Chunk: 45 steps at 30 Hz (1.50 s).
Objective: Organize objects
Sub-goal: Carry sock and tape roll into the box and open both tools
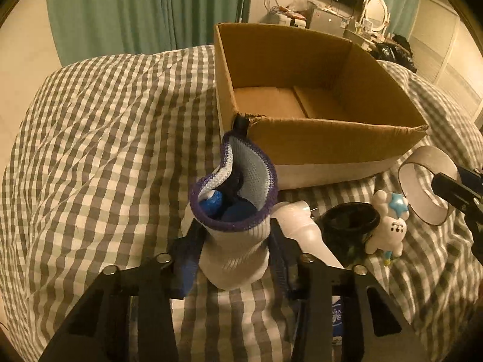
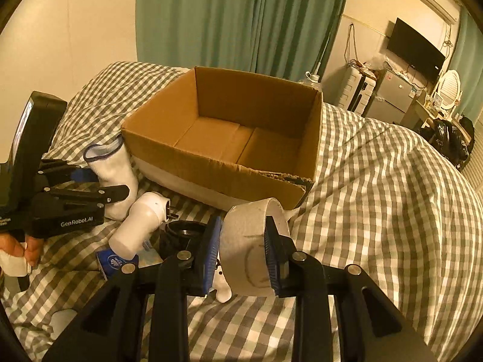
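An open cardboard box (image 1: 332, 147) stands on the checked bedcover, also seen in the right wrist view (image 2: 211, 169), with nothing in it. My left gripper (image 1: 235, 241) is shut on a white sock with a purple cuff (image 1: 238, 235), held upright just in front of the box's near left corner; the sock also shows in the right wrist view (image 2: 116, 178). My right gripper (image 2: 244, 250) is shut on a white tape roll (image 2: 250, 256), held in front of the box's near right corner; the roll shows in the left wrist view (image 1: 425, 190).
Between the grippers lie a white plug adapter (image 2: 139, 229), a black ring-shaped object (image 2: 184, 232), a blue-and-white packet (image 2: 116, 261) and a white toy figure with a blue star (image 1: 388, 226). The checked bedcover (image 2: 377, 211) spreads around. Green curtains hang behind.
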Each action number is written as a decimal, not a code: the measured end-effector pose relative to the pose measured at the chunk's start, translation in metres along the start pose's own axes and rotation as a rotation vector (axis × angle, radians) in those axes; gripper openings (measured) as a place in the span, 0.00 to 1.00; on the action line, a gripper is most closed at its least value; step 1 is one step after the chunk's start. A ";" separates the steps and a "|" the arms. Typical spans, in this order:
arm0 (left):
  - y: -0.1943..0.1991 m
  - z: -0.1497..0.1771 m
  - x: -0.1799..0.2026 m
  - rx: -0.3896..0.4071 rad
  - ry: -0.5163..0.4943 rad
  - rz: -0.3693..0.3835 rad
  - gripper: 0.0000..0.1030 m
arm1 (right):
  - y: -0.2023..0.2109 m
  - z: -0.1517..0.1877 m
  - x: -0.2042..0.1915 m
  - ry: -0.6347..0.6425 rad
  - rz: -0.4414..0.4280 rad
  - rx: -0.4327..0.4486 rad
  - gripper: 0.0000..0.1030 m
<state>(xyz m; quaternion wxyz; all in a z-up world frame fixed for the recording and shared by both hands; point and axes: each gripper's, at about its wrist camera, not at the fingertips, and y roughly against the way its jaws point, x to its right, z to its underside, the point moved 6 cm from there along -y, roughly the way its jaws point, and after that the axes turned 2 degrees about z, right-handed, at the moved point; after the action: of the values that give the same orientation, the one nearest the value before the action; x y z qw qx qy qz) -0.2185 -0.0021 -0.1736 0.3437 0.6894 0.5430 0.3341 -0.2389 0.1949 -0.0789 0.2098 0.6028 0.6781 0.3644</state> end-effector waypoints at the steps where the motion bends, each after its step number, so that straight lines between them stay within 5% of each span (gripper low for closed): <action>1: 0.003 0.000 0.001 0.002 -0.006 0.000 0.37 | 0.002 -0.001 0.000 0.003 0.003 0.003 0.27; 13: 0.092 -0.012 0.005 0.131 -0.013 0.009 0.34 | 0.060 -0.028 -0.016 0.042 -0.025 0.084 0.27; 20: 0.165 -0.061 0.011 0.264 -0.032 0.003 0.34 | 0.106 -0.079 -0.023 0.081 -0.053 0.164 0.27; 27: 0.196 -0.120 0.021 0.351 -0.069 0.014 0.34 | 0.130 -0.136 -0.014 0.071 -0.064 0.235 0.27; 33: 0.167 -0.162 0.030 0.346 -0.102 0.016 0.34 | 0.102 -0.165 -0.002 0.030 -0.098 0.237 0.27; 45: 0.024 -0.182 0.024 0.210 -0.088 0.035 0.34 | -0.054 -0.169 0.031 -0.087 -0.141 0.077 0.27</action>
<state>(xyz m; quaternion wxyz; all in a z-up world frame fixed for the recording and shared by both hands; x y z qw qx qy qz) -0.3529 0.0373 -0.0529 0.2873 0.7449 0.5474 0.2509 -0.4030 0.1842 -0.0058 0.2408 0.5767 0.7225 0.2957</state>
